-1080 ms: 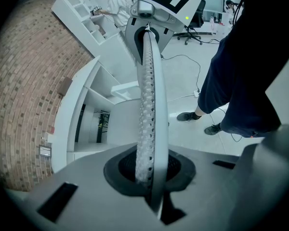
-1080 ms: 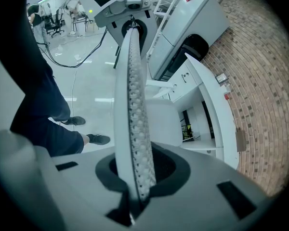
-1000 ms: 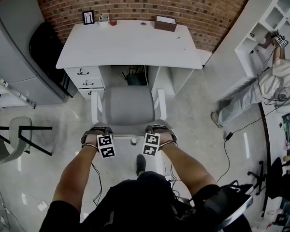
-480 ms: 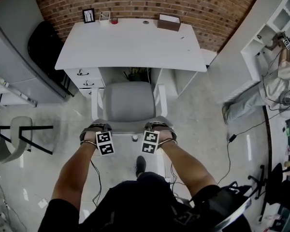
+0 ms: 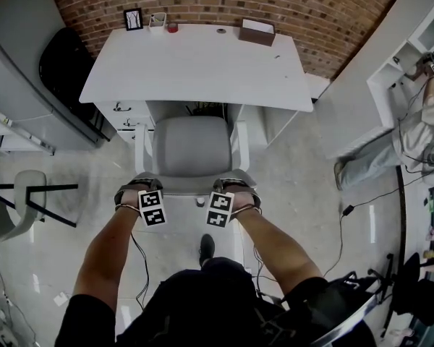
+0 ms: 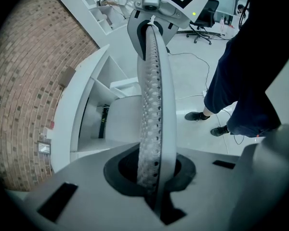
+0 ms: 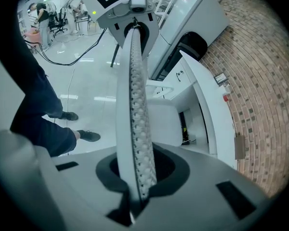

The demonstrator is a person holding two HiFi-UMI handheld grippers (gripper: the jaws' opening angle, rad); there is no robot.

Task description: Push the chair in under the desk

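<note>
We see the white desk [image 5: 195,63] against the brick wall [image 5: 202,2]. The chair [image 5: 192,147] faces it, and its seat front is now at the desktop edge, further in than a second ago. The left gripper [image 5: 139,185] and right gripper [image 5: 236,184] came forward with it. Both clamp the top edge of the backrest [image 6: 151,105]. The right jaws have just been closing tighter on it.

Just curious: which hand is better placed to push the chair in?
Neither: left gripper and right gripper are level at the chair back, one each side, so both should push. The right's jaws just closed further, nothing between.
</note>
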